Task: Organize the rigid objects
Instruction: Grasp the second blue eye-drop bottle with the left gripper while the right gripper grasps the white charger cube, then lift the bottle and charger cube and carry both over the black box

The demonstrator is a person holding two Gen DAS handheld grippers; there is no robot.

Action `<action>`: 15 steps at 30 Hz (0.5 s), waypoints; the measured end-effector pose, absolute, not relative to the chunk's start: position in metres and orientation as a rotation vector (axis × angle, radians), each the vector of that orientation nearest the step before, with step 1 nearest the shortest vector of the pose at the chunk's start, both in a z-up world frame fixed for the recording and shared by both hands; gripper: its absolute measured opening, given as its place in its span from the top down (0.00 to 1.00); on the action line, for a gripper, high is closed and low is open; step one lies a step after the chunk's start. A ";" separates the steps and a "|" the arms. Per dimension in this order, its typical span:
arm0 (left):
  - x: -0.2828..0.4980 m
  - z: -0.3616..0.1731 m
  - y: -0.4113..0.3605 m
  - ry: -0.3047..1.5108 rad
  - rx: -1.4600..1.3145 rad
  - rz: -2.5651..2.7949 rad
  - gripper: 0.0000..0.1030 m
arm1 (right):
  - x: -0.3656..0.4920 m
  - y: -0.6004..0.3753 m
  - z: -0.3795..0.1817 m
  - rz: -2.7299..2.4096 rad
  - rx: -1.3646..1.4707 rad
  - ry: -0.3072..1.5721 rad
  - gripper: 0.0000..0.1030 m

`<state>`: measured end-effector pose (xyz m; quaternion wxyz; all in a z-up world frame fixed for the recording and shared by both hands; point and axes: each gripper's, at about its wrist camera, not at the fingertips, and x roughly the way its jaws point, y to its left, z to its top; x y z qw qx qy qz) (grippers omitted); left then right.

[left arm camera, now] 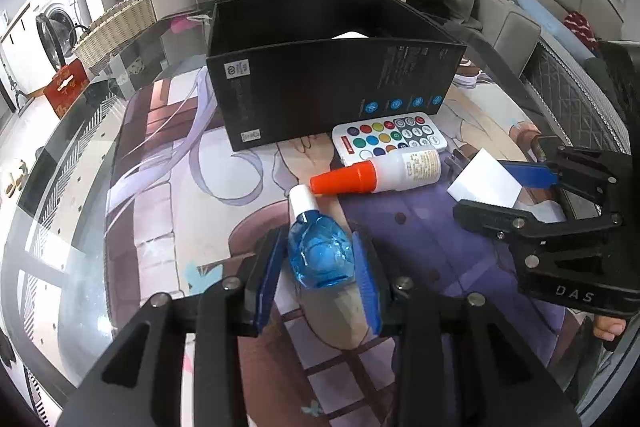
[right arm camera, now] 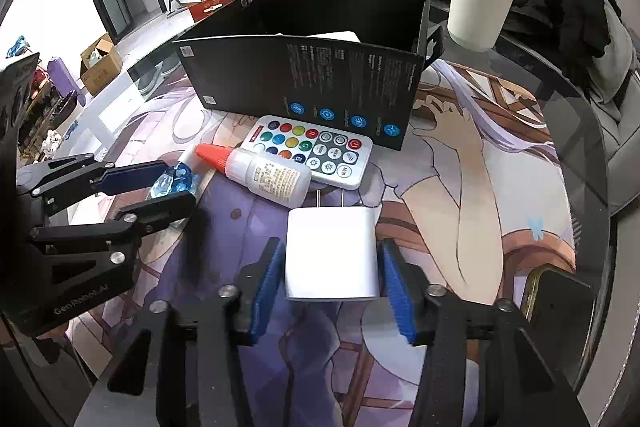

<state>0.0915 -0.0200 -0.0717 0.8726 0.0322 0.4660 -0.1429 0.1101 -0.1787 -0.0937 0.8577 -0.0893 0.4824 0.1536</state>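
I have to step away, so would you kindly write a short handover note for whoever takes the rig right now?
Left gripper: open, fingers either side of the blue bottle, which lies on the mat; no grip yet.
Right gripper: open, straddling the white charger, prongs toward the box.
Black box: upright at the back; something white shows inside.
Glue bottle and remote lie in front of the box.
Left to do: close on both items, box them, then glue and remote.
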 end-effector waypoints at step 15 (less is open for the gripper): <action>0.085 -0.058 -0.014 0.915 0.047 -0.307 0.71 | 0.104 -0.175 -0.084 0.320 -0.161 0.976 0.59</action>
